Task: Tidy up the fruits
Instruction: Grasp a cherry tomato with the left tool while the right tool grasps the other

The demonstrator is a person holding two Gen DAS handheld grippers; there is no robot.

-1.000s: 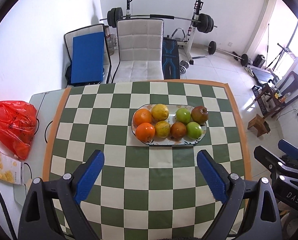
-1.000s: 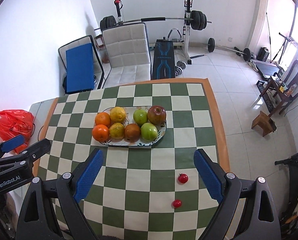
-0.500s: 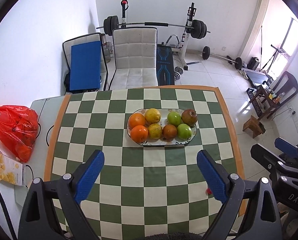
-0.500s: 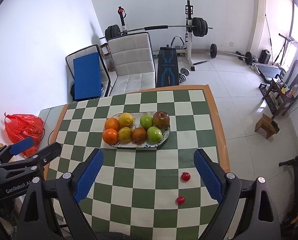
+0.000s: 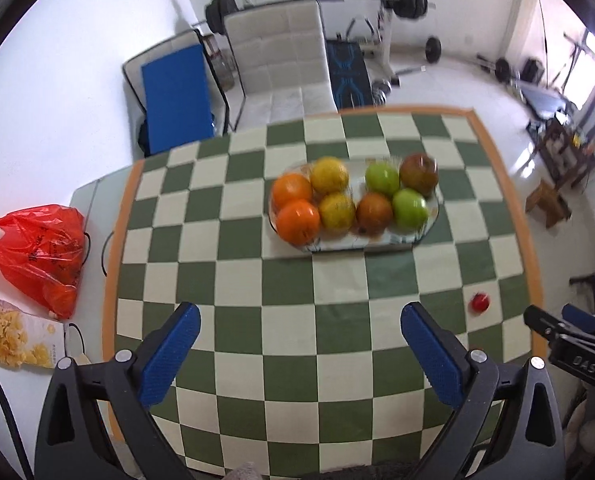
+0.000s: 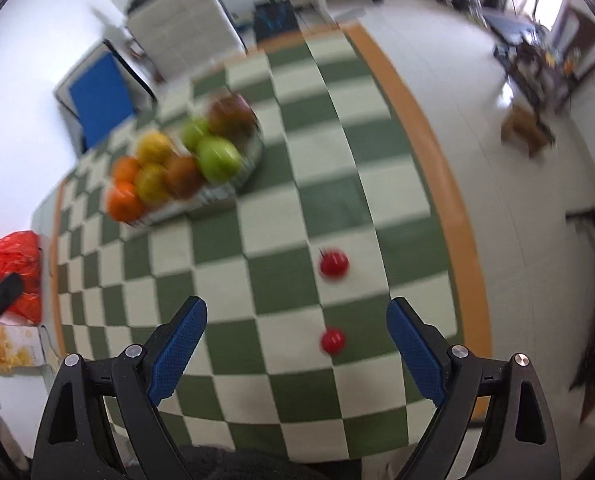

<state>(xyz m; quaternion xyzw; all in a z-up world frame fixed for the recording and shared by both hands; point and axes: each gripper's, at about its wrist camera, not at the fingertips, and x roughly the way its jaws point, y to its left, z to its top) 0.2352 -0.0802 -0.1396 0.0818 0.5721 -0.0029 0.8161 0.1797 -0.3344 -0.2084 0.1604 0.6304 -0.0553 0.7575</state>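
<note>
The left gripper, with black arms and blue ribbed pads, hangs above the green-and-cream checkered tablecloth, its jaws spread wide and nothing between them. The right gripper is of the same make and is likewise spread wide and empty, tilted over the right part of the cloth; its view is blurred.

An oval patterned plate sits toward the far middle of the cloth, loaded with fruit in two rows: two oranges at the left end, two yellow citrus fruits next to them, a brown-red round fruit in the near row, two green apples, and a dark red-brown fruit at the far right end.

Two small red cherry tomatoes lie loose on the cloth, well apart from the plate: the farther tomato ahead of the right gripper, and the nearer tomato between its pads, closer to the right one.

Off the left edge of the cloth lie a red plastic bag and a yellow printed snack packet
</note>
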